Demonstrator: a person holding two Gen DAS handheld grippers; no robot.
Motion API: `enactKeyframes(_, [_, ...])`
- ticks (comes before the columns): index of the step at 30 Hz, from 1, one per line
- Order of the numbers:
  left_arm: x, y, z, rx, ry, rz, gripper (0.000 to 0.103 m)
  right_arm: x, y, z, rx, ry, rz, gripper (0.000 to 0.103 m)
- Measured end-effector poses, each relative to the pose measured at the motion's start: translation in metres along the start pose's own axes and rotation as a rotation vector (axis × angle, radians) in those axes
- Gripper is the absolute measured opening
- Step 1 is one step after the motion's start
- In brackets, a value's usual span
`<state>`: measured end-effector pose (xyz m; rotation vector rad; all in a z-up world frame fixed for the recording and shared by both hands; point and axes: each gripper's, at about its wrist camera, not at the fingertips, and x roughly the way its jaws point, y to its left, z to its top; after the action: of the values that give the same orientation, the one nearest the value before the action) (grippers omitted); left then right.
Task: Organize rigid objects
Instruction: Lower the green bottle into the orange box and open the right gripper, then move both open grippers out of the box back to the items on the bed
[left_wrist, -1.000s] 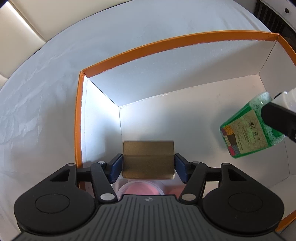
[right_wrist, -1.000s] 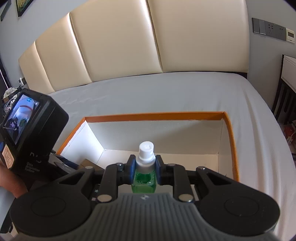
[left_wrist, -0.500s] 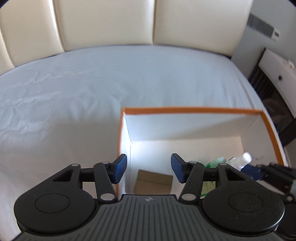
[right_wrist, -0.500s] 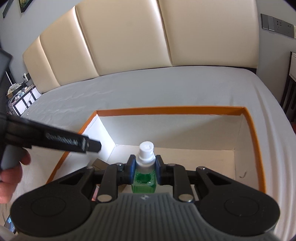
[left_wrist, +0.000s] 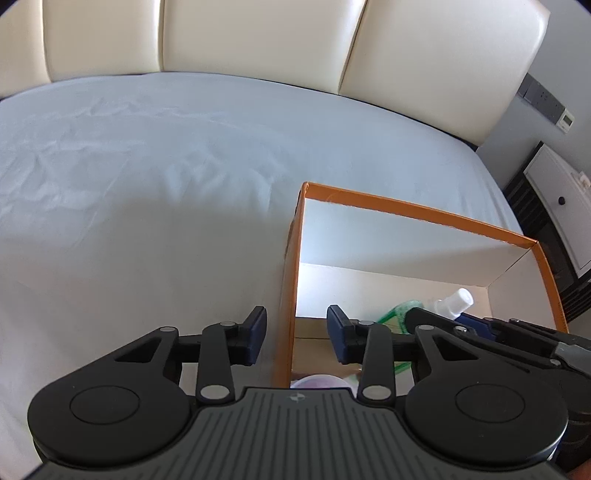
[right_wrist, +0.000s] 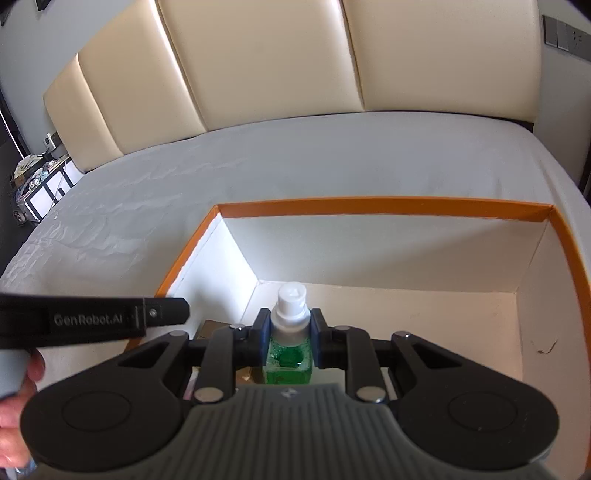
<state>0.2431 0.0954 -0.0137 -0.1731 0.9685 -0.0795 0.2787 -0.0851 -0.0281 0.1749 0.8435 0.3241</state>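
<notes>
An orange-rimmed white box sits on the bed. My right gripper is shut on a green bottle with a white cap, held inside the box; the bottle also shows in the left wrist view. My left gripper is open and empty, straddling the box's left wall from above. A brown cardboard box lies on the box floor in the near left corner. A pink-lidded object is partly hidden below it.
The white bed sheet spreads left of the box. A cream padded headboard stands behind. A bedside cabinet is at the right.
My left gripper let go of the brown cardboard box, opened, and pulled up and left out of the orange box. My right gripper still holds the green bottle, lower in the box.
</notes>
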Motion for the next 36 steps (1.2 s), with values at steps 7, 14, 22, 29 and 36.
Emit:
enactKeyframes(7, [-0.001, 0.012, -0.008, -0.041, -0.024, -0.059, 0.044, 0.003, 0.022, -0.009, -0.044, 0.052, -0.056, 0.02])
enactKeyframes(14, [-0.005, 0.015, -0.016, -0.044, -0.044, -0.076, 0.041, 0.011, 0.036, -0.014, -0.039, 0.085, -0.093, 0.021])
enactKeyframes(22, [-0.008, 0.023, -0.02, -0.065, -0.064, -0.062, 0.04, 0.015, 0.047, -0.013, -0.037, 0.093, -0.102, 0.024])
enactKeyframes(29, [-0.02, 0.03, -0.021, -0.107, -0.11, -0.078, 0.04, -0.002, 0.057, -0.011, -0.09, 0.041, -0.127, 0.035])
enactKeyframes(36, [-0.039, 0.024, -0.018, -0.079, -0.126, -0.097, 0.04, -0.024, 0.058, -0.018, -0.126, -0.001, -0.134, 0.041])
